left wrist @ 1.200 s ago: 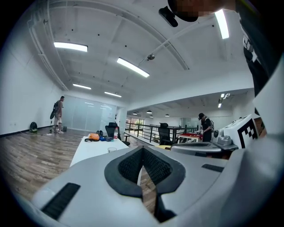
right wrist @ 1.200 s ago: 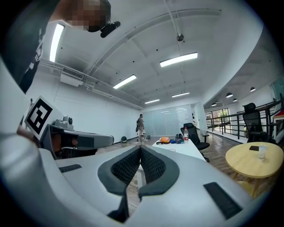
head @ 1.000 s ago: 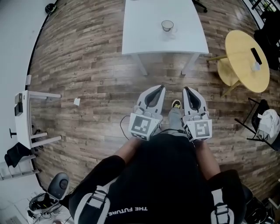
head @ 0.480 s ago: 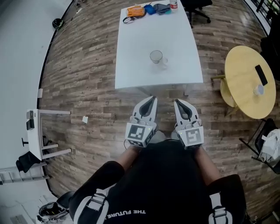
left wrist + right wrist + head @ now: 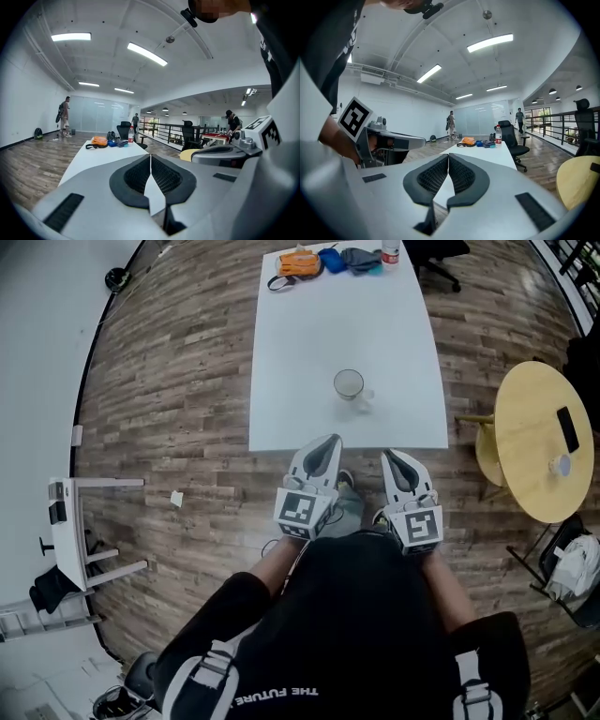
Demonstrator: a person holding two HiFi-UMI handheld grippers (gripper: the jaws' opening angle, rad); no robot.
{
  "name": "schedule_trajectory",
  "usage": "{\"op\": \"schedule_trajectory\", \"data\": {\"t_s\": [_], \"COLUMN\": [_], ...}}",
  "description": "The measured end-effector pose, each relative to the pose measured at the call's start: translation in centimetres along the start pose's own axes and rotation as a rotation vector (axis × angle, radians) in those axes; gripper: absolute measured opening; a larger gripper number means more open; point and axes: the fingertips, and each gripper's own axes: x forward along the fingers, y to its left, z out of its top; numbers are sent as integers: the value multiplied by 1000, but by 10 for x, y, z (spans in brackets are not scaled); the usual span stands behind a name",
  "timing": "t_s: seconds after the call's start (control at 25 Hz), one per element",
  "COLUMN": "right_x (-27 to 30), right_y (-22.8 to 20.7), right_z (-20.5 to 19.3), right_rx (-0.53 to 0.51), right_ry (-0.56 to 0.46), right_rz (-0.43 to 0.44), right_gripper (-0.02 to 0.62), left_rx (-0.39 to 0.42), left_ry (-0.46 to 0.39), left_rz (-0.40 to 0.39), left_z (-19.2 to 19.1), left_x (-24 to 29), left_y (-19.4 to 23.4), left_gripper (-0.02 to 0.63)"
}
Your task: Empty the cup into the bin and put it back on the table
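You stood before the table [image 5: 300, 352], left gripper [image 5: 330, 439] and right gripper [image 5: 389, 455] both closed on nothing; grasping the cup [image 5: 349, 384] ahead would first require opening one.

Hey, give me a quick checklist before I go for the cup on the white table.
1. The cup upright on the white table: ok.
2. The left gripper open for a grasp: not ok, shut and empty.
3. The right gripper open: not ok, shut and empty.
4. Tabletop bare between both grippers and the cup: ok.
5. Something inside the cup: cannot tell.
6. A bin in view: not ok, none seen in any view.
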Motion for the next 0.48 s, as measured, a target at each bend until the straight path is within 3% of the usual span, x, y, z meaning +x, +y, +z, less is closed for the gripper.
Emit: {"op": "schedule_trajectory", "data": {"t_s": [0.4, 0.44, 0.48], "right_x": [107, 115, 121], "right_y": [-23, -30, -37], "right_z": [-1, -4, -7], "right_rx": [-41, -42, -42], "right_ry": [62, 70, 80], "right_rz": [-61, -73, -87], "right_gripper": [15, 15, 15], "left_rx": [-17, -13, -8], "left_ry": [41, 52, 65], "left_rz": [-146, -157, -167], "left_z": [-22, -28, -35], "left_x": [73, 84, 94], "left_y": [83, 87, 90], "left_gripper": [31, 86, 198]}}
